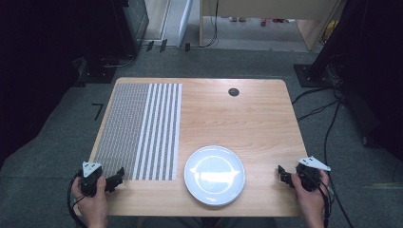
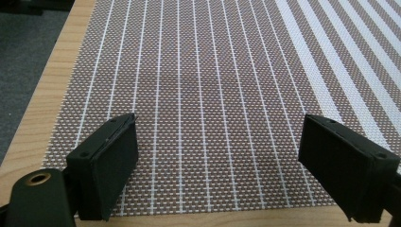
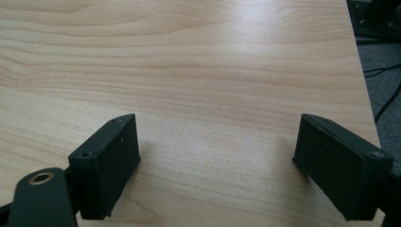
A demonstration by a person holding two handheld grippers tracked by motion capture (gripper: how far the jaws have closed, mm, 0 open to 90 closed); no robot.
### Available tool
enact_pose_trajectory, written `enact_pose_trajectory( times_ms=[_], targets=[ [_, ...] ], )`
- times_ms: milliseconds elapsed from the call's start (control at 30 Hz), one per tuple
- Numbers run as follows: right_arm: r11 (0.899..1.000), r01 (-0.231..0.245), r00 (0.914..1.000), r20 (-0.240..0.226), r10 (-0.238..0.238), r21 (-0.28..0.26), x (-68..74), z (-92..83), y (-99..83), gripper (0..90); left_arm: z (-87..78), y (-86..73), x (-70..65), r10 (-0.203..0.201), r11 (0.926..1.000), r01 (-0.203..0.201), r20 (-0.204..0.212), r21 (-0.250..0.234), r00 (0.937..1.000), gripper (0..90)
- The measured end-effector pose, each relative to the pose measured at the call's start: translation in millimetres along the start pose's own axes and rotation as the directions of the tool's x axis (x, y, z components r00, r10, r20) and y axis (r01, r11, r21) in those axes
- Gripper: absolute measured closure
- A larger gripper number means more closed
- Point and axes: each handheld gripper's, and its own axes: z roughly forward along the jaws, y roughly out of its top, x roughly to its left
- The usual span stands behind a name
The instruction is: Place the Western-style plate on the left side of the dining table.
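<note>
Two things lie nearest your hands: the woven placemat (image 1: 138,130) at the left of the high view, and the white plate (image 1: 215,175) at lower centre. The placemat is flat on the tabletop (image 1: 237,118), its fine pattern running into broad white stripes toward the frame's middle, and its near edge sits just short of the tabletop's front edge. The plate rests just right of the placemat's lower right corner, close to it but apart, and nothing lies on it.

Your left tool (image 1: 111,180) sits at the lower left of the high view, right at the placemat's near left corner. In the left gripper view that tool (image 2: 217,161) has its jaws standing wide, with the placemat (image 2: 213,85) spread beneath the gap and nothing gripped between them.

Your right tool (image 1: 284,175) is at the lower right of the high view, near the tabletop's right edge and well apart from the plate. In the right gripper view this tool (image 3: 215,161) is also spread wide, over bare wood (image 3: 189,61), holding nothing.

One small dark round fitting (image 1: 233,92) sits in the tabletop near its far edge, upper centre of the high view.
</note>
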Motion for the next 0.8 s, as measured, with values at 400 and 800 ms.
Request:
enact_pose_trajectory(
  times_ms=[400,800],
  targets=[
    [1.0,-0.002,1.0,0.002,0.002,0.0,0.2,0.2,0.1,14.2,-4.6,19.6,-29.3,0.007,0.9993,-0.005,0.064,-0.036,0.9979,10.2],
    [1.0,-0.03,0.999,0.033,0.03,0.0,3.8,1.2,0.9,13.7,17.7,43.7,-76.1,0.056,0.9984,-0.055,0.206,-0.011,0.9769,1.9]
  ],
)
